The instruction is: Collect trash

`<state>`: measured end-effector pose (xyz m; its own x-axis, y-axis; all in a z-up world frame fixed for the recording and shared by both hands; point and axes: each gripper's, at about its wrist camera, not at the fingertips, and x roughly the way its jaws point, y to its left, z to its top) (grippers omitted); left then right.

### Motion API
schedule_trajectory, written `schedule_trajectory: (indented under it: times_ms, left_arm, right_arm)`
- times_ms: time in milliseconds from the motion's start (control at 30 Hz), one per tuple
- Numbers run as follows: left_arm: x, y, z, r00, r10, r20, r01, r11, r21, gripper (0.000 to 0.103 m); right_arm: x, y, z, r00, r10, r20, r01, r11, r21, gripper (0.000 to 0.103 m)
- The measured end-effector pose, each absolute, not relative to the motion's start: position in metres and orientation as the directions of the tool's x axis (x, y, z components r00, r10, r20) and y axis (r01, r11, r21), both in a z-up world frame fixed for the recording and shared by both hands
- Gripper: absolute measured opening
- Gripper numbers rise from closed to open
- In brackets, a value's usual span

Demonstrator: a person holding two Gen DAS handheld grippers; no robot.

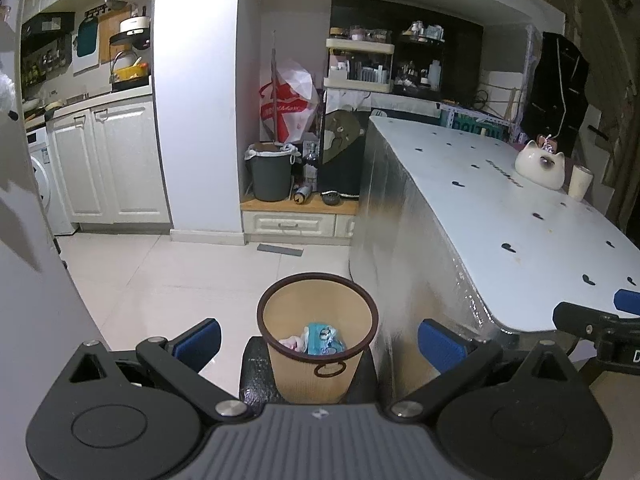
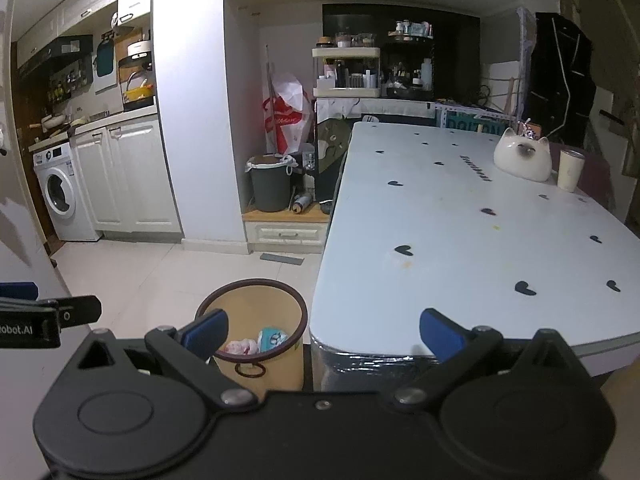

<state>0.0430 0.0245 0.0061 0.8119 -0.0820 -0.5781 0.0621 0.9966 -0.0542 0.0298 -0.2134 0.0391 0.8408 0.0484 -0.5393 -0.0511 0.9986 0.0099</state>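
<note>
A small tan wastebasket [image 1: 316,372] with a dark rim stands on a black stool beside the table; in it lie a light-blue tissue packet [image 1: 325,339] and a pink-white crumpled scrap [image 1: 291,343]. My left gripper [image 1: 318,344] hangs open above and around the basket, empty. In the right wrist view the same wastebasket [image 2: 276,364] sits below left, with the blue packet [image 2: 272,338] and pink scrap [image 2: 241,347] inside. My right gripper [image 2: 324,336] is open and empty, over the table's near corner. The left gripper's tip [image 2: 60,314] shows at the left edge.
The white table [image 2: 460,240] with black heart marks carries a white cat-shaped jar [image 2: 522,160] and a cream cup [image 2: 570,170] at its far right. A grey bin [image 1: 270,172] and red-white bag [image 1: 286,104] stand in the alcove. Kitchen cabinets and a washing machine [image 2: 60,194] lie left.
</note>
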Motion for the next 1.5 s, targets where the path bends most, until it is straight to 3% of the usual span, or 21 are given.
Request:
schedule_trajectory:
  times_ms: [1500]
  left_arm:
    - [0.0413,0.0303,0.0034,0.793,-0.094,-0.602,0.073,0.996,-0.059,0.103]
  right_arm:
    - [0.0282,-0.2108,0.0381,0.83,0.024,-0.557,-0.023,1.0,0.009,0.103]
